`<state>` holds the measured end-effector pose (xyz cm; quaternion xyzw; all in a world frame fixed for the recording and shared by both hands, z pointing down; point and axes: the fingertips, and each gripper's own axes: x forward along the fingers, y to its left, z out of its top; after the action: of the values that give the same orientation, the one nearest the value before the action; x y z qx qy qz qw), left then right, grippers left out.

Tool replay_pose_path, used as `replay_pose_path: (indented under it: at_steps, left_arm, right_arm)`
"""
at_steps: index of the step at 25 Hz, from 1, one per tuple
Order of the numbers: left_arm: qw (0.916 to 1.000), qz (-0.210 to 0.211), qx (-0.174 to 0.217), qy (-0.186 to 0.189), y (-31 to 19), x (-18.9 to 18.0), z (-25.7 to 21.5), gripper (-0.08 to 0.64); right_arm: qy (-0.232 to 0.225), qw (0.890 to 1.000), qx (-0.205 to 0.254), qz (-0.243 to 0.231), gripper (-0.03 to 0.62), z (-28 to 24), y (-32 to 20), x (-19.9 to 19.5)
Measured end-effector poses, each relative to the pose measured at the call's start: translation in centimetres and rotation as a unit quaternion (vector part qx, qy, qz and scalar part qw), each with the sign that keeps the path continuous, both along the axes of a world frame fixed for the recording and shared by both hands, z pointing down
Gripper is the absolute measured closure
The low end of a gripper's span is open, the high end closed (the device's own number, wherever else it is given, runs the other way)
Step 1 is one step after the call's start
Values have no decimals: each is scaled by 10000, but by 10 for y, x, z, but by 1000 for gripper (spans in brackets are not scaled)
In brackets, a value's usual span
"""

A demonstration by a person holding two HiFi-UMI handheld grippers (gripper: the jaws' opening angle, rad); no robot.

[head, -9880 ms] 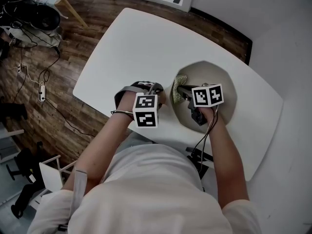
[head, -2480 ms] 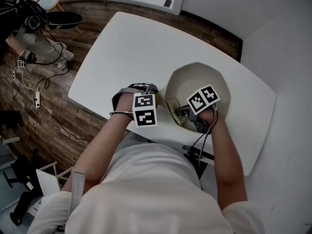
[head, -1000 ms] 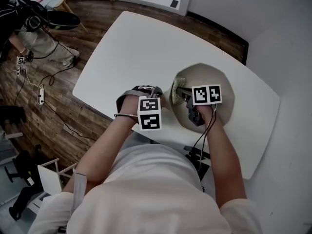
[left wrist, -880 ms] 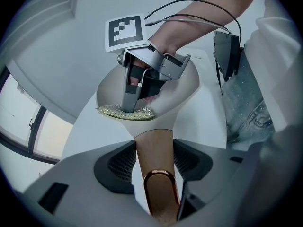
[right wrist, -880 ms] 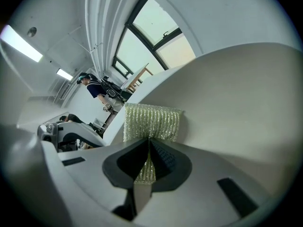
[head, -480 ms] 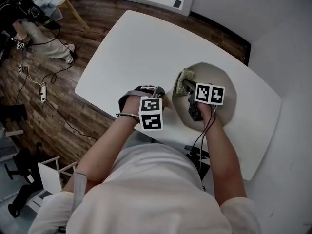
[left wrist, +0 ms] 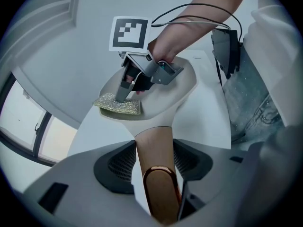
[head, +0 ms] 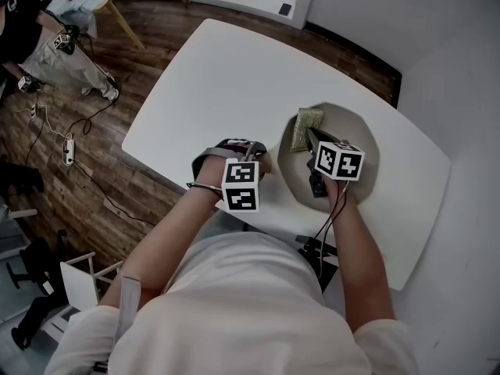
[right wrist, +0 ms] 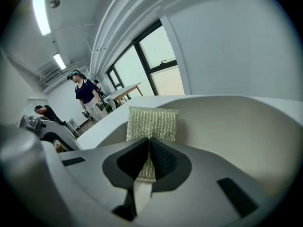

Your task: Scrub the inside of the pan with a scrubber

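Steadying the pan on the table with the left gripper, jaws clamped round the wooden handle. Pinching the scrubber by its near edge in the right gripper — jaws closed tight on it, plain in the right gripper view. Pressing it against the pan's inner wall on the far-left side, high up, with the top edge poking just above the rim rather than down on the floor. Judged to be mid-scrub. Hard to say how much is done, with the whole inside looking evenly pale and no dirt or suds to go by. Likely left — the floor and the right-hand wall, then lifting the scrubber clear.
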<state>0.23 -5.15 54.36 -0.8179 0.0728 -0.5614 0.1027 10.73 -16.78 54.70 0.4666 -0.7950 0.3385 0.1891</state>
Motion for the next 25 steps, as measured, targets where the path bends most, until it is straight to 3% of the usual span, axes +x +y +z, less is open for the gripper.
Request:
replay_pose_path:
  at_steps: [9, 14, 21, 25]
  left_arm:
    - [9992, -47, 6, 403, 1, -8, -20, 310]
    - [9948, -269, 73, 977, 0, -14, -48, 310]
    - [9744, -839, 131, 2080, -16, -13, -93, 471]
    - [9556, -1110, 153, 2725, -22, -12, -112, 528]
  right_arm:
    - [83, 9991, 403, -27, 563, -31, 10, 20]
    - [141, 9971, 742, 96, 562, -57, 16, 30]
    - [27, 9916, 1190, 514, 562, -100, 31, 56]
    - [100, 9852, 1502, 821, 563, -122, 46, 69]
